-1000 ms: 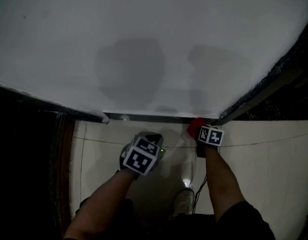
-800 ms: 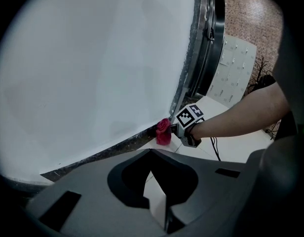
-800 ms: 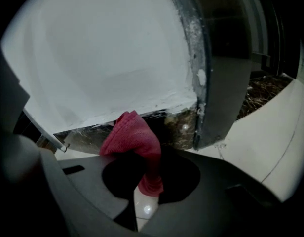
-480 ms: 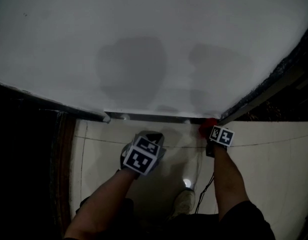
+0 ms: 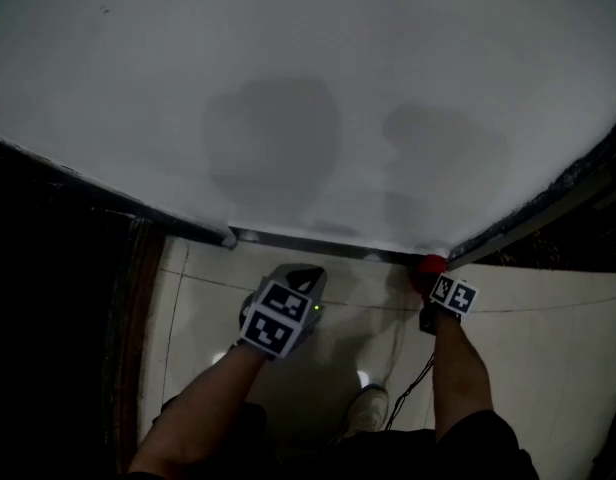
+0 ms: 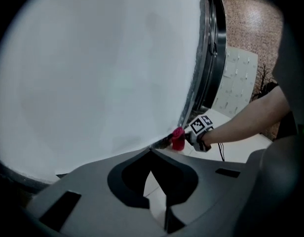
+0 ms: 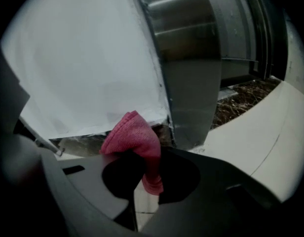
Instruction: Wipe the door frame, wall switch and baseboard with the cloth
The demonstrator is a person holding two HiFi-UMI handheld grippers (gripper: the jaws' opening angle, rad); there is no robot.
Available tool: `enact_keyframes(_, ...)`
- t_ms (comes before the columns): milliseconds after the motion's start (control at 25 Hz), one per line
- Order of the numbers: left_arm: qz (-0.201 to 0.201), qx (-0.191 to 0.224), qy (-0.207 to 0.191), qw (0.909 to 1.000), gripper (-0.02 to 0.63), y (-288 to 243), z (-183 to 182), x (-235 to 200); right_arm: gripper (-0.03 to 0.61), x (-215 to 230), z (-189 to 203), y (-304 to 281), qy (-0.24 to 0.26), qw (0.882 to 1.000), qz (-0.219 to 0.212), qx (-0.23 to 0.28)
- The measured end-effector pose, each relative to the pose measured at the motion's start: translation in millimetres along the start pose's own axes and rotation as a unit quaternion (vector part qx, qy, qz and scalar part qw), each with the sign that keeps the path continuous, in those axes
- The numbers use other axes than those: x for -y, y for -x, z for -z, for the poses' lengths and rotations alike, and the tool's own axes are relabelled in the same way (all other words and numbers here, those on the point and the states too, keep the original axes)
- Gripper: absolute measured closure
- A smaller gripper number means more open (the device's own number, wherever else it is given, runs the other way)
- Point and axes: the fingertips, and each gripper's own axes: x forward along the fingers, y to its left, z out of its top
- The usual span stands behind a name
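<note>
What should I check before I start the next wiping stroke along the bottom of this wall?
1. Cloth clamped in the right gripper: ok, jaws shut on it.
2. Cloth down at the baseboard, beside the door frame: ok.
3. Cloth actually pressing on the baseboard: cannot tell.
4. Left gripper out of the stroke's path: ok, shut, empty, well apart from the cloth.
5. Wall switch located: cannot tell, none in view.
</note>
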Motion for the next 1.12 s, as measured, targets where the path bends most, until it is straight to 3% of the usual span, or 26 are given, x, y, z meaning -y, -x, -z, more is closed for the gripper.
enact_keyframes(120,-0.026,0.093,0.048,0.9942,0.621,56.4,-31.0,-16.7,0.522,-58.6,-5.7,64.7,0.055,0.994,-0.090,0.002)
enact_keyframes(200,-0.062,0.118,0.066,0.9889,0.621,96.3,-58.4,-37.9,0.522,-99.0,-31.4,132.4,0.079,0.988,-0.132,0.025)
enact_keyframes(360,-0.104,0.132,0.075,0.9830,0.621,184.6,-158.0,-49.5,0.522,-156.5,-103.8,275.9,0.074,0.981,-0.155,0.095)
enact_keyframes(560,-0.126,0.139,0.066,0.9801,0.621,308.6,-295.3,-4.5,0.520,-212.0,-199.2,466.1,0.078,0.969,-0.165,0.165)
enact_keyframes(680,-0.129,0.172,0.079,0.9734,0.621,350.8,-358.3,14.2,0.522,-221.0,-255.7,537.7,0.070,0.956,-0.184,0.216)
enact_keyframes(800,-0.123,0.214,0.072,0.9662,0.621,330.7,-359.7,28.8,0.522,-199.3,-281.4,549.0,0.105,0.937,-0.197,0.268)
enact_keyframes(880,-0.119,0.240,0.069,0.9611,0.621,301.3,-335.4,39.9,0.522,-172.1,-279.4,535.6,0.124,0.926,-0.202,0.294)
enact_keyframes(1000,-0.120,0.280,0.101,0.9471,0.621,242.4,-297.3,43.0,0.523,-120.5,-286.6,503.7,0.131,0.914,-0.198,0.328)
enact_keyframes(1120,-0.142,0.313,0.094,0.9343,0.621,257.7,-342.4,69.6,0.526,-100.3,-331.2,551.8,0.100,0.902,-0.201,0.368)
